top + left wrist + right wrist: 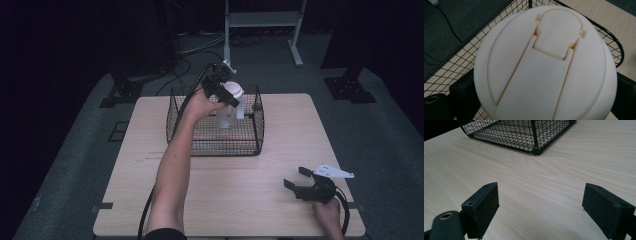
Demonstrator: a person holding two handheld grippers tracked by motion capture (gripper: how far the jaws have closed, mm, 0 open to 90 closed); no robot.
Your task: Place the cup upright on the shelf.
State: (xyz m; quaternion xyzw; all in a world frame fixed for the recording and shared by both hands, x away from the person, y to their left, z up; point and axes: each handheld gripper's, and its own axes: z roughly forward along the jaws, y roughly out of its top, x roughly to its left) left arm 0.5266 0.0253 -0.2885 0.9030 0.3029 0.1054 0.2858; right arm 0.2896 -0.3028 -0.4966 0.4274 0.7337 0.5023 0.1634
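A clear bottle (226, 116) with a cream-white flip lid (233, 90) stands upright inside a black wire basket (215, 149) at the back of the wooden table (240, 195). My left gripper (230, 95) reaches over the basket and is shut on the bottle's lid. In the left gripper view the lid (546, 62) sits large between the two black jaws, with basket wire (454, 57) behind it. My right gripper (295, 178) rests low at the table's front right, open, holding nothing. Its fingers (484, 202) stand wide apart over bare wood, facing the basket (524, 135).
Grey carpet surrounds the table. A white-framed stand (262, 20) and loose cables (190, 55) lie beyond the far edge. Black stand bases (350, 89) sit at the back corners. My left forearm (172, 170) crosses the table's middle left.
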